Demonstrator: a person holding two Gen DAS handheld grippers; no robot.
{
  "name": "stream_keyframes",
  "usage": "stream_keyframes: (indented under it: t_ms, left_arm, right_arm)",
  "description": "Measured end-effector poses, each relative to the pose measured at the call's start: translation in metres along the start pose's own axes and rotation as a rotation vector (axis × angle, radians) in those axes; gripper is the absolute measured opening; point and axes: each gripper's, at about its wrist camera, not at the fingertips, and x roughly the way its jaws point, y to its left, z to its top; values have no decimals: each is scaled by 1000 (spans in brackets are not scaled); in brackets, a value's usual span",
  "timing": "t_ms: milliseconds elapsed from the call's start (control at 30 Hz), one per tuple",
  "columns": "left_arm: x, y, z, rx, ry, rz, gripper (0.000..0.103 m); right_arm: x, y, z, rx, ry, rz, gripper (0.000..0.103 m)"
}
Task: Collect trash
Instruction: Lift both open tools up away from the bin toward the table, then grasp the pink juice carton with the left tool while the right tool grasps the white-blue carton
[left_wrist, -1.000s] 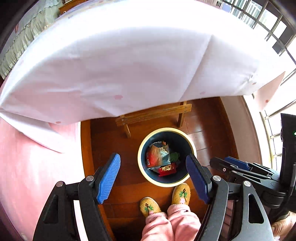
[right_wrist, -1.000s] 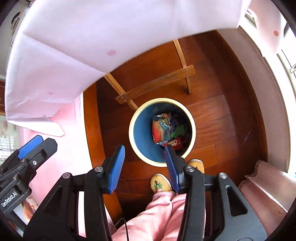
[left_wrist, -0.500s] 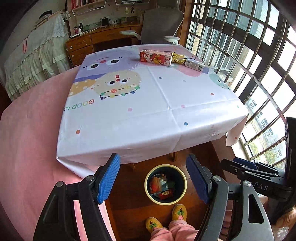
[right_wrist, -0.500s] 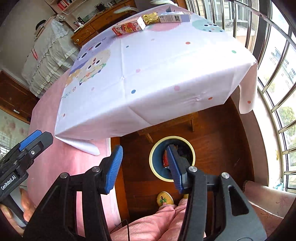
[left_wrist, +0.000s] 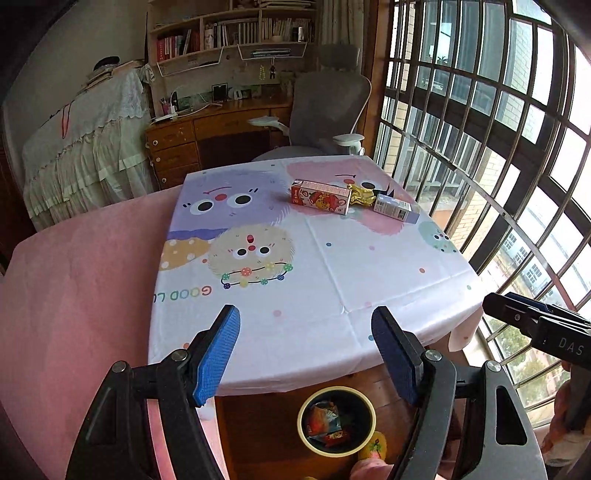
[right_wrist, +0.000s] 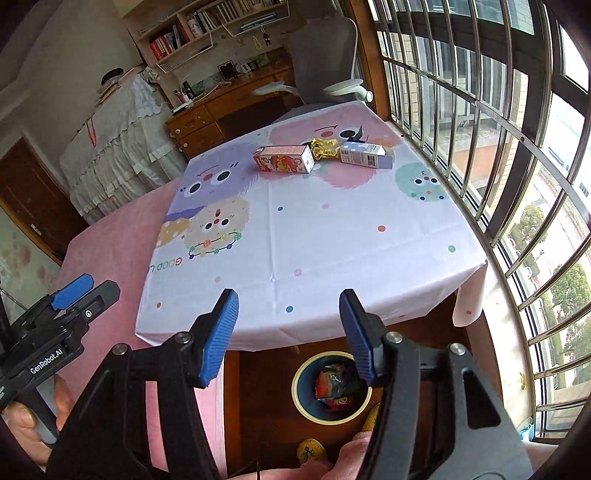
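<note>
Table w/ cartoon-monster tablecloth (left_wrist: 317, 266) fills the view ahead of both sets of jaws; its near edge sits just beyond the fingertips. Pink bedspread (left_wrist: 74, 295) lies left of the jaws, barred window (left_wrist: 498, 129) to the right.

Round bin (left_wrist: 337, 421) w/ cream rim stands on the wood floor below the jaws, tucked at the table's near edge, w/ colourful wrappers inside. In the right wrist view the bin (right_wrist: 331, 386) is partly behind the right-hand finger.

Left gripper (left_wrist: 306, 354): jaws released, spread wide, nothing between the blue pads. Right gripper (right_wrist: 289, 334): same, jaws released and empty. Both hover apart from the table.

Trash is far ahead of the jaws, at the table's far right: red-and-white strawberry carton (left_wrist: 320, 196) lying on its side, a crumpled gold wrapper (left_wrist: 361, 195) touching its right end, then a pale purple carton (left_wrist: 395, 207) just right of that, also on its side. Same trio in the right wrist view: carton (right_wrist: 283, 158), wrapper (right_wrist: 325, 148), purple carton (right_wrist: 366, 154).
</note>
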Motion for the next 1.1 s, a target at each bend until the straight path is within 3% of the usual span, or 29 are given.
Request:
stream_keyframes:
  t_ms: [167, 333, 667, 833, 1100]
  left_arm:
    - [28, -10, 36, -13, 14, -10, 75]
    - [84, -33, 81, 1, 13, -8, 75]
    - [255, -78, 198, -119, 143, 15, 75]
    - [329, -84, 234, -203, 200, 43, 75]
    - [420, -69, 246, -336, 291, 82, 75]
  right_arm:
    - [13, -22, 52, -13, -31, -22, 54]
    - [54, -60, 120, -49, -39, -33, 54]
    - [220, -155, 249, -151, 114, -33, 56]
    - [311, -171, 277, -252, 230, -18, 56]
    - [405, -158, 266, -424, 358, 34, 56]
